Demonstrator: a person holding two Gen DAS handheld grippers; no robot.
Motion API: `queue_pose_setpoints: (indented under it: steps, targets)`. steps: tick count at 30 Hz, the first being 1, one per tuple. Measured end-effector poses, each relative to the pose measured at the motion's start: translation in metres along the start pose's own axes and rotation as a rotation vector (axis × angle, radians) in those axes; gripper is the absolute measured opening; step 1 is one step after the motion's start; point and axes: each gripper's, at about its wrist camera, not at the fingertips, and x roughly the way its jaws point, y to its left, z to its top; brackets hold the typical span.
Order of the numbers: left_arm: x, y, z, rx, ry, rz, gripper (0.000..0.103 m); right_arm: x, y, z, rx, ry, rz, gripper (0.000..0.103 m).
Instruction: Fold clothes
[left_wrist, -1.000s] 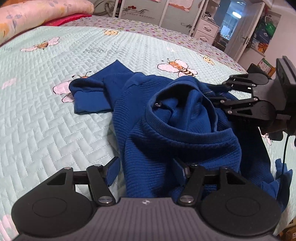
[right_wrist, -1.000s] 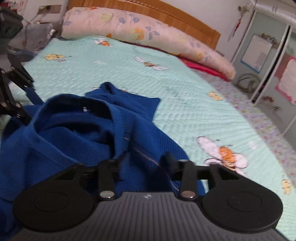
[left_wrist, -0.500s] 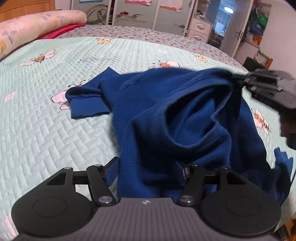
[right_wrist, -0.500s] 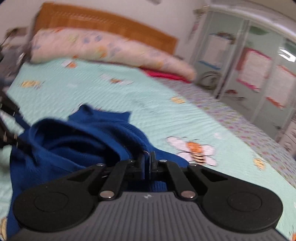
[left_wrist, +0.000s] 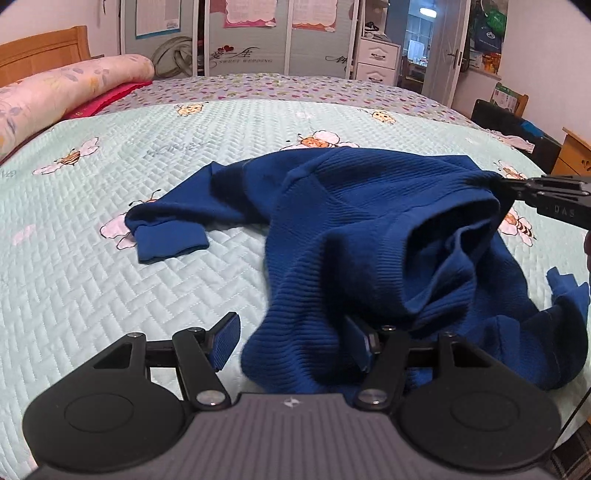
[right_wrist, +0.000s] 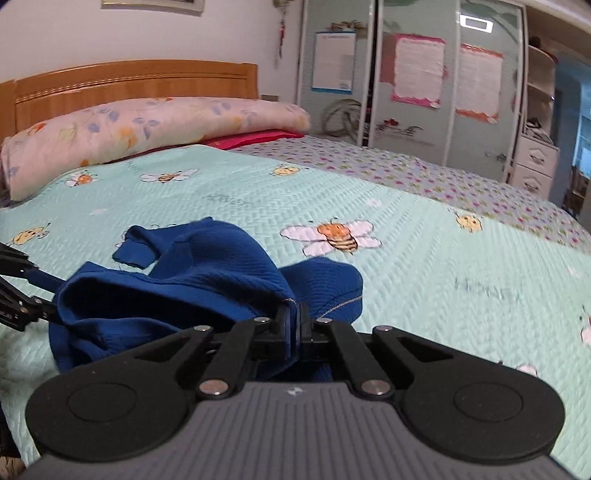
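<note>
a ribbed blue sweater (left_wrist: 354, 236) lay rumpled on the quilted mint bedspread (left_wrist: 110, 280), one flat cuff (left_wrist: 171, 243) flung out beside a stitched bee. the right gripper (right_wrist: 293, 325) was clamped tight on a fold of its hem. the left gripper (left_wrist: 291, 341) gaped around bunched knit, its pads (left_wrist: 225, 341) not pressing.

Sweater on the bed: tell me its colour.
The sweater is solid dark blue, clearest in the left wrist view.
</note>
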Motion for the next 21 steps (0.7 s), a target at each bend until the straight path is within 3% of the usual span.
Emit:
queue_pose_setpoints:
  steps: [5,7,8,14,21]
  targets:
    - [0.012,0.001,0.0,0.03,0.004,-0.037,0.063,0.006,0.005,0.003,0.003,-0.061,-0.023,0.0]
    - [0.02,-0.001,0.001,0.012,0.027,-0.059,0.017,0.006,0.012,0.004,-0.033,-0.082,-0.048,0.0]
    - [0.018,-0.005,0.002,0.019,0.016,-0.06,0.005,0.004,0.015,0.004,-0.049,-0.091,-0.062,0.0]
    - [-0.013,-0.03,0.019,0.057,-0.113,0.013,0.004,-0.022,0.012,0.007,0.003,-0.165,-0.162,0.0]
    - [-0.065,-0.022,0.094,0.037,-0.349,0.105,0.004,-0.08,0.017,0.054,-0.026,-0.342,-0.181,0.0]
